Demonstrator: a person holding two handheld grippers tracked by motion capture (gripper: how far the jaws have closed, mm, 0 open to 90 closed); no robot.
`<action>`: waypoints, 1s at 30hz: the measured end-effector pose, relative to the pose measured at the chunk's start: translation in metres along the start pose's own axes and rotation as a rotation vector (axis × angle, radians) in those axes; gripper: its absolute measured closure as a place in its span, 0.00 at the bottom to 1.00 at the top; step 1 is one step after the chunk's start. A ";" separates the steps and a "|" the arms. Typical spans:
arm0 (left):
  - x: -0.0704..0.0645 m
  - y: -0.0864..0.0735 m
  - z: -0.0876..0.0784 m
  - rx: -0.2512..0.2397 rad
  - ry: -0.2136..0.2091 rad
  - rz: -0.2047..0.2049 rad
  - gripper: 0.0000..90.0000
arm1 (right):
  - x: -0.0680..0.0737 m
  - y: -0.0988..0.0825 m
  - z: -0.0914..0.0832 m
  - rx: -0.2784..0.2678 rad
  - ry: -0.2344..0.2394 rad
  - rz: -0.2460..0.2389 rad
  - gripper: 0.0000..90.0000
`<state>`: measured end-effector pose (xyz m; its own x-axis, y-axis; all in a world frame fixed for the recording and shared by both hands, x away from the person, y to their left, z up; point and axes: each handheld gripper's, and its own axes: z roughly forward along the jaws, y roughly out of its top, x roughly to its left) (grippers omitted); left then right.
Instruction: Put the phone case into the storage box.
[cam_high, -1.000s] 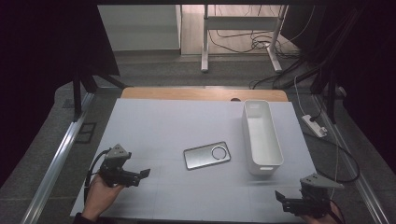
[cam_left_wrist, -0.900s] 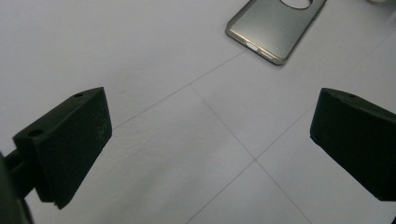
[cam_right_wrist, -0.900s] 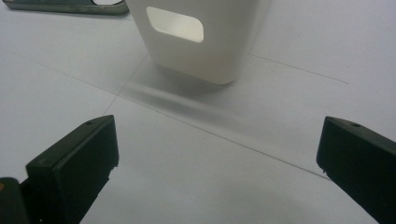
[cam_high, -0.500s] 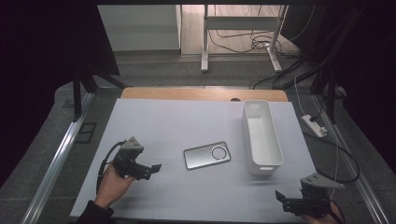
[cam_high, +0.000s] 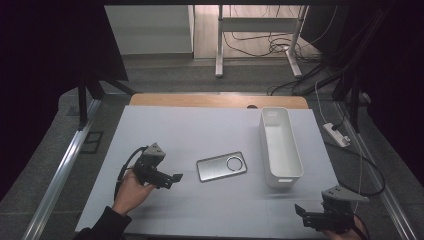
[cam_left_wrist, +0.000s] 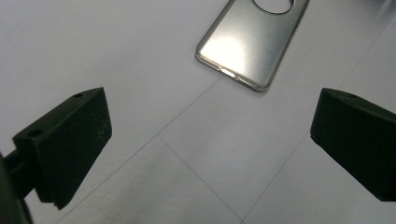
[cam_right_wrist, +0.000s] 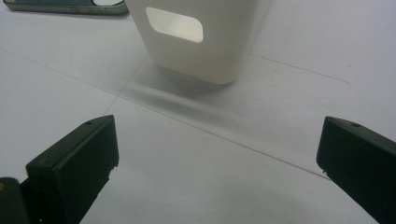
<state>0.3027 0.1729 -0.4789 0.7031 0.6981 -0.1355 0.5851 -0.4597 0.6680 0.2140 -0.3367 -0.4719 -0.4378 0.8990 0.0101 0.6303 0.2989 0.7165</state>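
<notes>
A silver phone case (cam_high: 221, 166) with a round camera hole lies flat in the middle of the white table; it also appears at the top of the left gripper view as the phone case (cam_left_wrist: 250, 44). My left gripper (cam_high: 172, 178) is just left of it, held in a hand, open with nothing between its jaws; the left gripper (cam_left_wrist: 210, 144) points at bare table short of the case. My right gripper (cam_high: 301, 212) sits at the table's near right edge, open and empty, and the right gripper (cam_right_wrist: 219, 158) faces the end wall of a white bin (cam_right_wrist: 196, 37).
The long white bin (cam_high: 280, 145) stands right of the case, with its handle hole toward me. A wooden strip (cam_high: 215, 101) runs along the table's far edge. A power strip (cam_high: 336, 135) and cables lie on the floor to the right.
My left gripper has moved right and forward toward the phone case. The right gripper has stayed in place.
</notes>
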 end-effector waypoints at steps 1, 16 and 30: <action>0.000 0.000 0.000 0.000 0.000 0.000 0.00 | 0.000 0.000 0.000 0.000 0.000 0.000 0.00; -0.009 0.027 0.026 0.025 -0.037 0.052 0.00 | 0.000 0.000 0.000 0.007 0.000 -0.004 0.00; -0.017 0.048 0.048 0.066 -0.065 0.098 0.00 | 0.000 0.000 0.001 0.013 -0.001 -0.003 0.00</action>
<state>0.3380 0.1124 -0.4801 0.7817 0.6119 -0.1207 0.5364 -0.5608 0.6307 0.2149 -0.3361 -0.4726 -0.4392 0.8984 0.0073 0.6373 0.3059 0.7073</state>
